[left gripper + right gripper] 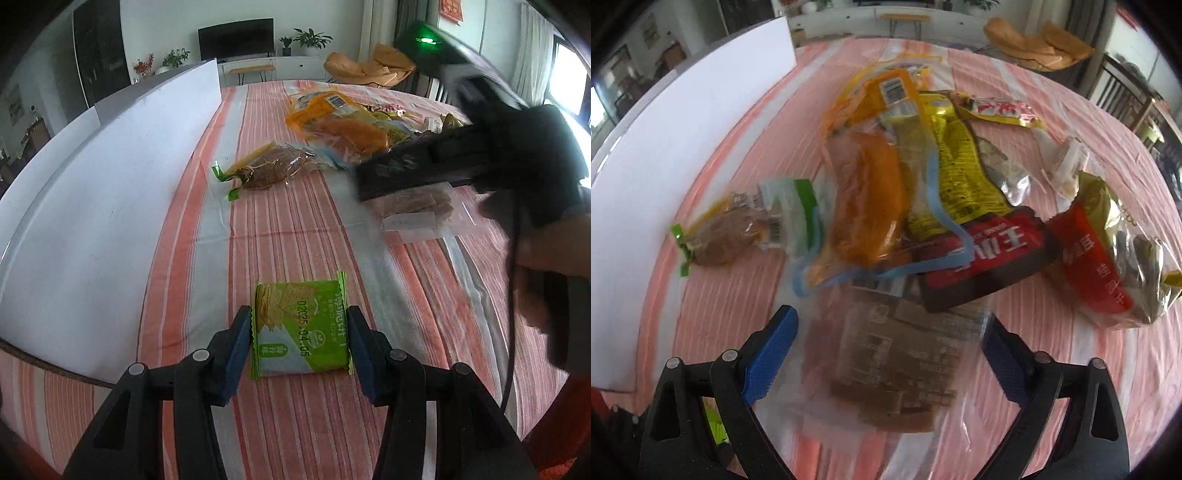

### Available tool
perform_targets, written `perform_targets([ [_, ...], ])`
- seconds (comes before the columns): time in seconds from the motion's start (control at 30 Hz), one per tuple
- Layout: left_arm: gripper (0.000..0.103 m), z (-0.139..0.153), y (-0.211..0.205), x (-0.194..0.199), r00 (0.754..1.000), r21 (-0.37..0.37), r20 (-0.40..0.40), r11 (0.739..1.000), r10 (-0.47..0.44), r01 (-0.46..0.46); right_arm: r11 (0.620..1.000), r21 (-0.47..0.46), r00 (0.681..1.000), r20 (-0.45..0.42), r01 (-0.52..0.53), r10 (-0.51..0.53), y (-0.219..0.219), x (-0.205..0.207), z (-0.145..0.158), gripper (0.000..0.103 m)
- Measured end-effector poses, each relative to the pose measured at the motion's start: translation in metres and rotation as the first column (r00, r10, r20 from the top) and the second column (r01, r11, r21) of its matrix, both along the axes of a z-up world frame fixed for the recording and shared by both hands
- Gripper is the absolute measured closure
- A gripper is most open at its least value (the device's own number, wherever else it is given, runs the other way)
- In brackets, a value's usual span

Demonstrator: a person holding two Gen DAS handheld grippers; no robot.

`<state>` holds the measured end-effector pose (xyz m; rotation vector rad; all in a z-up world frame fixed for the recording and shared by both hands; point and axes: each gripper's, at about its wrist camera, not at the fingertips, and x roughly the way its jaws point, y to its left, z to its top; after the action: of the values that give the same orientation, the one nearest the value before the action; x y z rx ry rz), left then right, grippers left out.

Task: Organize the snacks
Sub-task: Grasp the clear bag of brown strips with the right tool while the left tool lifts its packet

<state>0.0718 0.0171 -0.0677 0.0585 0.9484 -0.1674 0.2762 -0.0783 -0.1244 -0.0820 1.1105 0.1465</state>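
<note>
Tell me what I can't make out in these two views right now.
- Left view: right gripper smeared by motion; its fingertips are unreadable.
- Left view: clear bag of brown slices partly hidden under that gripper.
- Right view: clear bag's label is blurred.
- Left view: green cracker packet between left gripper's pads; contact unclear.

Green cracker packet: printed date "D2025.04.05". Red-and-black packet, at 3 o'clock from orange pouch: large character "王", inverted. Barcodes unreadable.
</note>
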Motion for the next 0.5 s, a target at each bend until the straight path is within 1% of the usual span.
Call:
perform_targets([
  [0.07, 0.053, 0.0, 0.0, 0.0, 1.0, 0.002, 0.009, 1.0, -0.006, 0.006, 1.0, 0.004, 0.999, 0.035, -0.023, 0.023, -0.007, -0.009, 0.007, 0.04],
  [0.13, 0.053, 0.0, 0.0, 0.001, 1.0, 0.002, 0.012, 1.0, -0.011, 0.011, 0.997, 0.045, 0.998, 0.015, -0.058, 0.057, -0.021, -0.018, 0.009, 0.046],
  [0.17, 0.053, 0.0, 0.001, 0.001, 1.0, -0.002, 0.012, 1.0, -0.012, 0.012, 0.996, 0.06, 0.998, -0.006, -0.069, 0.069, -0.028, -0.025, 0.009, 0.047],
  [0.3, 0.053, 0.0, 0.003, 0.003, 1.0, -0.015, 0.014, 1.0, -0.018, 0.018, 0.99, 0.06, 0.991, -0.043, -0.126, 0.128, -0.06, -0.066, 0.007, 0.047],
  [0.33, 0.053, 0.0, 0.003, 0.004, 1.0, -0.015, 0.014, 1.0, -0.017, 0.017, 0.99, 0.057, 0.99, -0.048, -0.132, 0.135, -0.072, -0.071, 0.009, 0.045],
  [0.4, 0.053, 0.0, 0.002, 0.005, 1.0, -0.013, 0.015, 1.0, -0.016, 0.016, 0.987, 0.06, 0.987, -0.057, -0.146, 0.15, -0.089, -0.08, 0.012, 0.038],
  [0.43, 0.053, 0.0, 0.002, 0.005, 1.0, -0.013, 0.014, 1.0, -0.014, 0.015, 0.987, 0.059, 0.986, -0.067, -0.146, 0.15, -0.098, -0.083, 0.012, 0.026],
  [0.47, 0.053, 0.0, 0.002, 0.005, 1.0, -0.017, 0.013, 1.0, -0.012, 0.012, 0.988, 0.055, 0.986, -0.071, -0.144, 0.148, -0.105, -0.085, 0.014, 0.017],
  [0.5, 0.053, 0.0, 0.003, 0.005, 1.0, -0.026, 0.013, 1.0, -0.008, 0.008, 0.988, 0.052, 0.987, -0.069, -0.144, 0.148, -0.109, -0.085, 0.018, 0.016],
])
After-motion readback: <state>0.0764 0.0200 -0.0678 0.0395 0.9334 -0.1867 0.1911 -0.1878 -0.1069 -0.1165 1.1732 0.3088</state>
